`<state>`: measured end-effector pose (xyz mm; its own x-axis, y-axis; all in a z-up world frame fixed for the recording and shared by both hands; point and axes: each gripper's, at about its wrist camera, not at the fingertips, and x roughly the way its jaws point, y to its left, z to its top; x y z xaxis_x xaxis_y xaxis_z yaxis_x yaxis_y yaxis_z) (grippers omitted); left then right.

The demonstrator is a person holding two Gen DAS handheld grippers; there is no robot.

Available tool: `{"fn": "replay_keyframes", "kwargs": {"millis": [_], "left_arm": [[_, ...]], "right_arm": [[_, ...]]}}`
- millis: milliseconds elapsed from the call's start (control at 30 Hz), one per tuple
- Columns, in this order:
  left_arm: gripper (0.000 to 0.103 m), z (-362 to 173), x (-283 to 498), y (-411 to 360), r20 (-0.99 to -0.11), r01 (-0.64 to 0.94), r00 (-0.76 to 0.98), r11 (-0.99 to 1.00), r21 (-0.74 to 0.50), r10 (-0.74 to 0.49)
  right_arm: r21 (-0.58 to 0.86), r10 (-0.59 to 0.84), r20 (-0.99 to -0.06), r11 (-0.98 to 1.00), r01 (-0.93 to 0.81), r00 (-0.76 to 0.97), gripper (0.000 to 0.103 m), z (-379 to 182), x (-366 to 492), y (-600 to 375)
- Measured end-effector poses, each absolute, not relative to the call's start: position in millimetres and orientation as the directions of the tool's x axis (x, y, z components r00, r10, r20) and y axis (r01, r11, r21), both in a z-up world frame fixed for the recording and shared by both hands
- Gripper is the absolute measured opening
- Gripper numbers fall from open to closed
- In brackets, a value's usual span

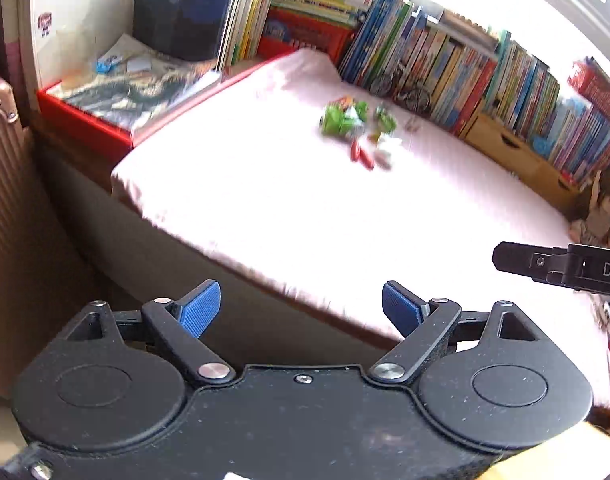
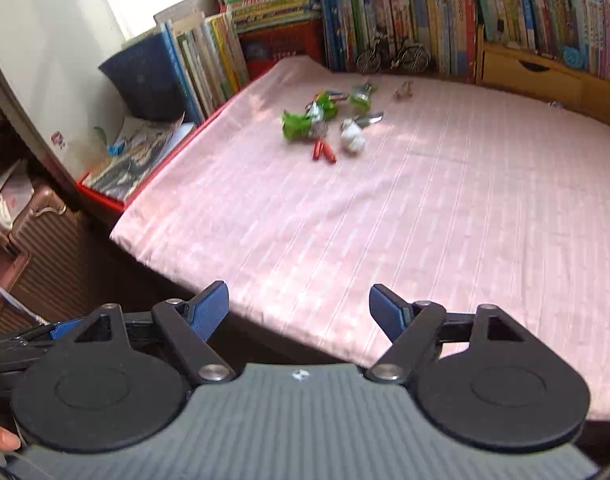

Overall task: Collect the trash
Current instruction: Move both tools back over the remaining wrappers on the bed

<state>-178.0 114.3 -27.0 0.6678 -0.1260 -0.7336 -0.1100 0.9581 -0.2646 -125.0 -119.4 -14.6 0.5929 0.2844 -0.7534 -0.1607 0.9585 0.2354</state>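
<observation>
1. Pink striped bedding (image 2: 385,220) covers a low platform, with rows of books (image 2: 425,12) along its far edge and a brown suitcase (image 2: 45,248) beside it.
2. Trash (image 2: 329,124), green wrappers, red bits and a white wad, lies clustered near the books, well apart from both grippers.
3. Left gripper (image 1: 301,308) and right gripper (image 2: 299,308) stand wide and empty.
4. Collection looks not yet begun; next comes a reach forward to the cluster.

Green wrappers (image 2: 305,122), red sticks (image 2: 324,151) and a white paper wad (image 2: 352,139) sit on the pink striped sheet (image 2: 425,208), blue pads (image 2: 209,312) tip black grippers, and a red tray (image 2: 101,196) edges it.
</observation>
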Motion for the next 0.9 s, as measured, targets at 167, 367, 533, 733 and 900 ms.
{"fn": "replay_keyframes", "kwargs": {"millis": [167,367,533,733,900], "left_arm": [[0.094,20,-125,112,-0.646,-0.13,0.758,0.952,-0.278,-0.085],[0.095,29,-47,85,-0.629,-0.169,0.776,0.949,-0.268,-0.039],[0.095,-3,23,52,-0.665,-0.196,0.747,0.948,-0.25,-0.021],[0.094,-39,109,40,-0.702,-0.264,0.711,0.942,-0.209,0.044],[0.093,-72,156,37,-0.764,-0.305,0.642,0.937,-0.171,0.069]], "right_arm": [[0.232,0.261,-0.681,0.963,-0.137,0.684,0.088,16,-58,-156],[0.208,0.225,-0.656,0.972,-0.114,0.721,0.089,18,35,-191],[0.182,0.207,-0.664,0.977,-0.113,0.719,0.089,3,114,-216],[0.164,0.199,-0.714,0.98,-0.116,0.671,0.089,-30,196,-232],[0.167,0.205,-0.768,0.979,-0.12,0.606,0.086,-61,252,-231]]}}
